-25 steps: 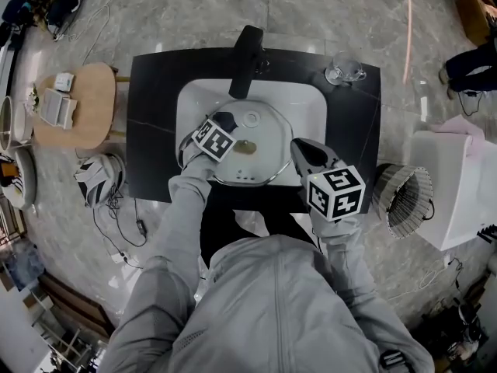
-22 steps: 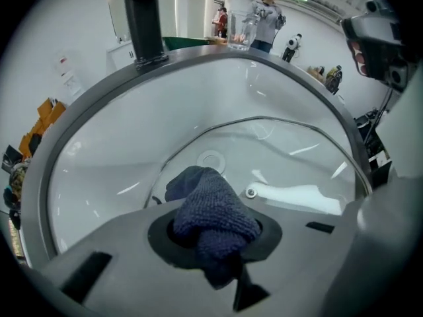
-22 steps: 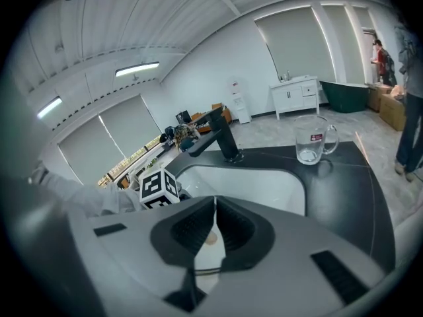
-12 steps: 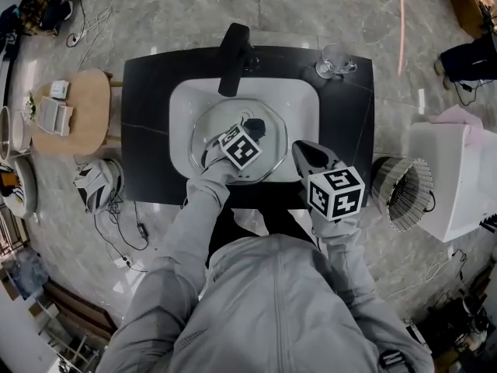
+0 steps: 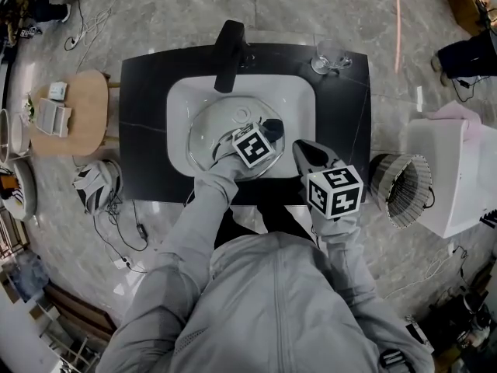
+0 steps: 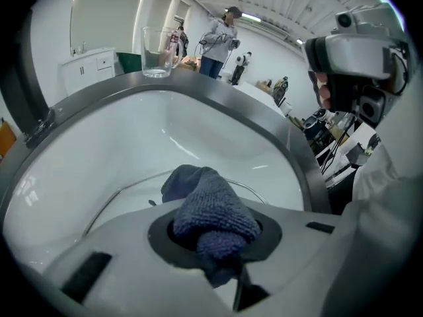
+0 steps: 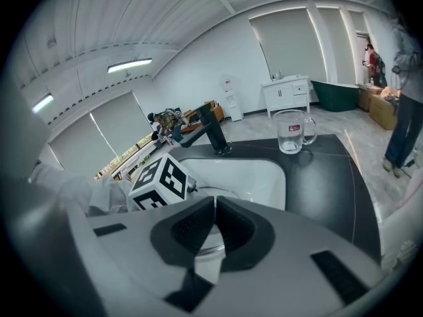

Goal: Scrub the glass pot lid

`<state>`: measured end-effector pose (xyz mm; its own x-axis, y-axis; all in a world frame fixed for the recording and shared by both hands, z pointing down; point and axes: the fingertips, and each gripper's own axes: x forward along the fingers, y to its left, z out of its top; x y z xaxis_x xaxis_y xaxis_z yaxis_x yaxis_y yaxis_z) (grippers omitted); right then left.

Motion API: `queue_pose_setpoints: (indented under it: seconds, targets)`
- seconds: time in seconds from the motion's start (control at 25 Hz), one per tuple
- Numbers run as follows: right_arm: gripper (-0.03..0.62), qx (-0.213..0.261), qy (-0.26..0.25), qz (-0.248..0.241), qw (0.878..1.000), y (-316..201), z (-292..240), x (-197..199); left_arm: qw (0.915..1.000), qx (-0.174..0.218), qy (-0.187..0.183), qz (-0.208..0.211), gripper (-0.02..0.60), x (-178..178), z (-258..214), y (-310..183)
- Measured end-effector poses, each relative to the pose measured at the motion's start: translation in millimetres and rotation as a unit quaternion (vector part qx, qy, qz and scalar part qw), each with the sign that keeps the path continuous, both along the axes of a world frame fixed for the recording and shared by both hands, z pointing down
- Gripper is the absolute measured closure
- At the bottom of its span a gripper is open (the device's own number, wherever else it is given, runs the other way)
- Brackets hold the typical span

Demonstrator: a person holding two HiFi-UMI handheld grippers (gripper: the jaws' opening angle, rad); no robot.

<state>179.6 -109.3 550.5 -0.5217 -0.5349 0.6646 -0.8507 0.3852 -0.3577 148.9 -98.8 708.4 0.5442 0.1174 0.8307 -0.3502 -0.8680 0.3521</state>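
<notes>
One glass pot lid (image 5: 221, 134) lies in the single white sink (image 5: 299, 103) set into the black bench (image 5: 147, 123), just in front of the one black faucet (image 5: 230, 56). Its metal rim shows as a thin arc in the left gripper view.

One dark blue-grey cloth (image 6: 213, 210) is in play. The left gripper (image 6: 218, 243) is clenched on it: the cloth is bunched in the narrow gap between the jaws, and its free end bulges forward over the lid. In the head view the cloth sits above the lid's right edge, with this gripper's marker cube right behind it. Whether the cloth presses on the glass cannot be told.

The right gripper (image 7: 215, 210) is clenched too, its two dark pads meeting with nothing between them. It hangs over the near edge of the bench, to the right of the sink and apart from the lid.

One clear glass mug (image 7: 294, 131) stands at the back right corner of the bench, well apart from the lid. It carries a small red label, too small to read. The two marker cubes bear only black-and-white square patterns, and no other writing can be read.

On the floor to the right of the bench lies one wire basket (image 5: 400, 193).
</notes>
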Motion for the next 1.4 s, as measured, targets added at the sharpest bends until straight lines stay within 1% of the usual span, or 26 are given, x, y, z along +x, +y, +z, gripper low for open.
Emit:
queue_pose_setpoints:
  seconds: [0.08,0.2,0.24,0.32,0.36,0.48,0.56,0.68,0.84,1.04,1.12,1.24,1.32,1.4]
  targets:
    - [0.562,0.002,0.000,-0.001,1.000,1.0,-1.2,1.0,0.9999,-0.006,-0.008,-0.003,0.499,-4.1,-0.5,1.3]
    - [0.562,0.003,0.000,-0.005,1.000,3.0,-1.5,-0.3,0.9992,0.002,-0.040,-0.003,0.499,-22.0,-2.9,-2.3]
    - [0.562,0.003,0.000,-0.007,1.000,3.6,-1.6,-2.0,0.9989,-0.002,-0.047,-0.002,0.499,-27.9,-2.4,-0.6]
    - [0.562,0.006,-0.003,-0.011,1.000,4.2,-3.1,-6.8,0.9985,-0.025,-0.049,-0.001,0.499,-37.4,0.2,9.6]
    - [0.562,0.008,-0.004,-0.014,1.000,4.3,-4.2,-9.3,0.9979,-0.030,-0.058,-0.001,0.499,-45.5,0.6,11.9]
    - [0.562,0.013,-0.006,-0.020,1.000,4.3,-5.0,-14.2,0.9937,-0.022,-0.110,-0.001,0.499,-79.2,5.3,11.2]
    - [0.562,0.012,-0.004,-0.024,1.000,5.4,-2.8,-16.1,0.9905,-0.020,-0.136,-0.004,0.499,-100.9,11.7,11.9]
    - [0.562,0.010,-0.002,-0.031,0.999,7.3,-0.2,-18.5,0.9872,-0.020,-0.156,-0.025,0.499,-129.8,13.9,7.8]
    - [0.562,0.011,-0.004,-0.036,0.999,8.5,0.0,-20.9,0.9843,-0.021,-0.161,-0.070,0.499,-157.8,13.8,-2.5]
    - [0.562,0.009,-0.004,-0.037,0.999,10.0,2.2,-18.8,0.9771,-0.006,-0.196,-0.083,0.499,-190.0,12.7,-11.4]
    - [0.562,0.007,-0.004,-0.037,0.999,11.2,4.3,-18.3,0.9732,0.003,-0.215,-0.081,0.499,-200.4,13.5,-14.1]
    - [0.562,0.005,-0.005,-0.039,0.999,12.3,5.5,-19.6,0.9653,0.024,-0.251,-0.069,0.499,-216.5,14.7,-20.3]
    - [0.562,0.005,-0.006,-0.041,0.999,12.0,4.6,-19.4,0.9592,0.039,-0.275,-0.051,0.499,-224.9,13.8,-23.6]
    - [0.562,0.007,-0.006,-0.041,0.999,11.4,3.1,-18.7,0.9563,0.037,-0.288,-0.032,0.499,-228.2,12.1,-21.0]
